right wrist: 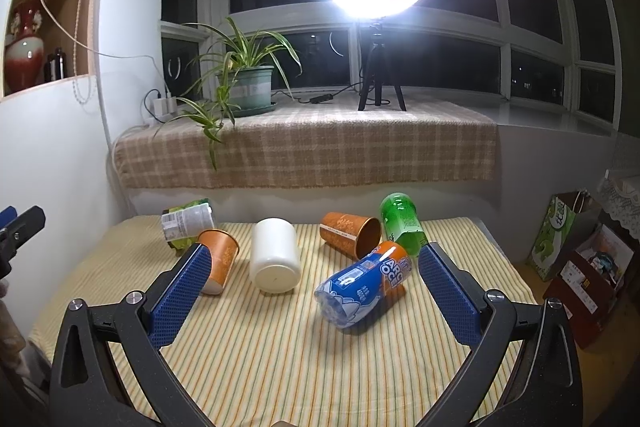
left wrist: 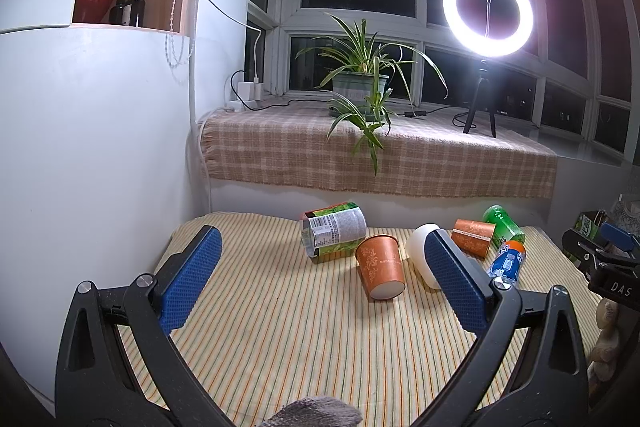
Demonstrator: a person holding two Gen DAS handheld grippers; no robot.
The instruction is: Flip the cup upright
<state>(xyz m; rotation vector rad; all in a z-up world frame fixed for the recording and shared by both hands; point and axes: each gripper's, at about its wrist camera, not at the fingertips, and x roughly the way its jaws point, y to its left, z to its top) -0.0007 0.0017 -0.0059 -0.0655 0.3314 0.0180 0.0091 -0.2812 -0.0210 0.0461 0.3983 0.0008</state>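
L wrist view: left gripper (left wrist: pixel 324 269) fingers spread wide, holding nothing, above the striped tablecloth (left wrist: pixel 280 339). Near orange cup (left wrist: pixel 380 265) lies on its side between the pads, centre of the table, base toward cam. Just left/far of it a green-label can (left wrist: pixel 334 235); white cup (left wrist: pixel 422 253) just right, partly behind the R pad.

R wrist view: right gripper (right wrist: pixel 314 291) also wide open, empty. Blue-orange bottle (right wrist: pixel 366 287) lies between the fingers; far orange cup (right wrist: pixel 352 235) on its side behind it, green bottle (right wrist: pixel 402 221) to the right.
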